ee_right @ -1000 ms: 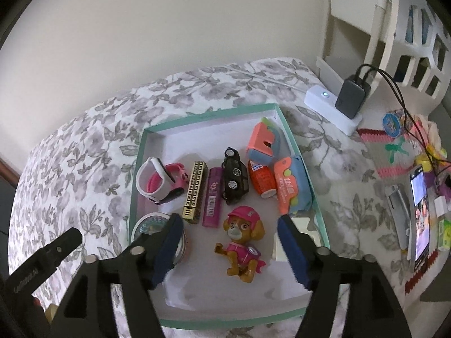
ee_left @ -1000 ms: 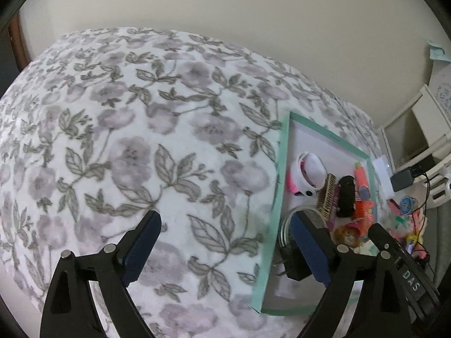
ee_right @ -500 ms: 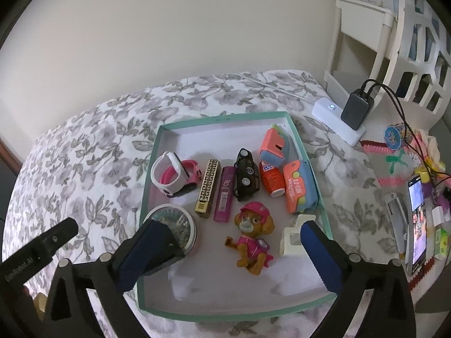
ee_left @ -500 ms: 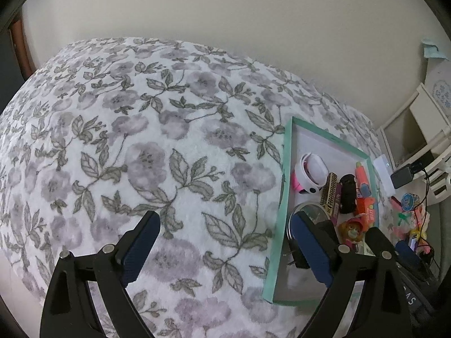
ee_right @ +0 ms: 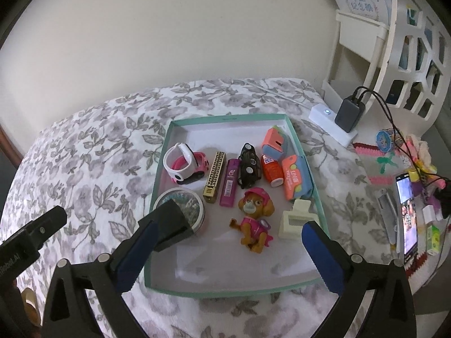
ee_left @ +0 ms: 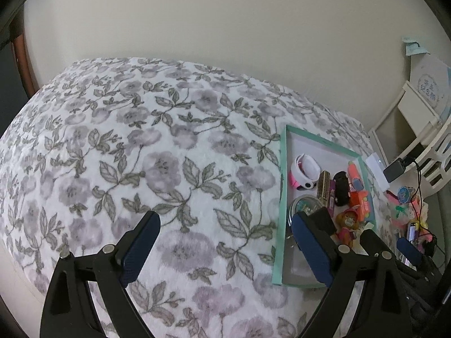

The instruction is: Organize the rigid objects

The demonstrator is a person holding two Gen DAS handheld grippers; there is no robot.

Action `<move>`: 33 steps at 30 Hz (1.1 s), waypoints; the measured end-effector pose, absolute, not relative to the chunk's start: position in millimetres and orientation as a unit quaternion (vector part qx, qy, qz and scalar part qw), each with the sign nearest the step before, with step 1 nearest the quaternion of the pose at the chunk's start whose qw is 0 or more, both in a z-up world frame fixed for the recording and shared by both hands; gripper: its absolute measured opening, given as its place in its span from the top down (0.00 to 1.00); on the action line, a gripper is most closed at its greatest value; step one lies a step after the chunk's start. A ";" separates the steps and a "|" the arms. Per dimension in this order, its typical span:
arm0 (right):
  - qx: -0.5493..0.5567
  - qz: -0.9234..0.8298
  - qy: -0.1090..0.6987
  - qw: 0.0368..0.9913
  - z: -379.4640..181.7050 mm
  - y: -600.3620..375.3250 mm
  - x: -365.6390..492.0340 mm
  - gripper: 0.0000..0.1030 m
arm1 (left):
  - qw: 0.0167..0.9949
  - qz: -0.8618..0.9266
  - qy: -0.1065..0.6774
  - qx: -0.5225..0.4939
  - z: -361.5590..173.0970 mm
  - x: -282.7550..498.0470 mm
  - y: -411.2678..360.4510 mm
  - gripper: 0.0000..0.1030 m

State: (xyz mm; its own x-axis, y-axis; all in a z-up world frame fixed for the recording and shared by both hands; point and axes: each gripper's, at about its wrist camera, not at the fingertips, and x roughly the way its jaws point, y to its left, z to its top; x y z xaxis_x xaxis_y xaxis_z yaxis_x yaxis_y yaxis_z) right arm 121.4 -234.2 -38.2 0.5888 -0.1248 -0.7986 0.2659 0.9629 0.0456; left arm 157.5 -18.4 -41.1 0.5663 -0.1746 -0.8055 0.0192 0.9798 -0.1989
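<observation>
A teal-rimmed white tray [ee_right: 304,152] lies on the flowered bedspread. In it are a pink-and-white toy car [ee_right: 186,166], a gold bar [ee_right: 215,177], a purple lighter [ee_right: 229,182], a black toy car [ee_right: 248,164], orange toys [ee_right: 294,180], a pup figure [ee_right: 255,218], a cream clip [ee_right: 294,219] and a round tin [ee_right: 180,205]. My right gripper [ee_right: 225,250] is open and empty above the tray's near edge. My left gripper [ee_left: 225,248] is open and empty over the bedspread, left of the tray [ee_left: 282,186].
The flowered bedspread [ee_left: 126,155] spreads wide to the left. Right of the tray are a white power strip with a charger [ee_right: 339,122], a phone [ee_right: 406,211], cables and small trinkets. A white shelf unit [ee_right: 394,56] stands at the right against the wall.
Both grippers have pulled back and risen, so the tray and bed look smaller and farther. Both stay open and empty. The objects in the tray have not moved.
</observation>
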 end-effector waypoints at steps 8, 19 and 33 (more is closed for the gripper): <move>0.067 -0.110 0.440 0.889 -39.5 -226.2 108.3 0.00 | 0.887 -0.043 0.456 -0.054 -39.4 140.2 -18.8 0.08; 0.054 -0.114 0.437 0.890 -38.9 -220.6 94.6 0.00 | 0.879 -0.058 0.470 -0.044 -41.5 128.7 -19.8 0.08; 0.060 -0.126 0.423 0.895 -33.3 -225.0 82.2 0.00 | 0.874 -0.052 0.480 -0.051 -42.4 128.7 -17.8 0.08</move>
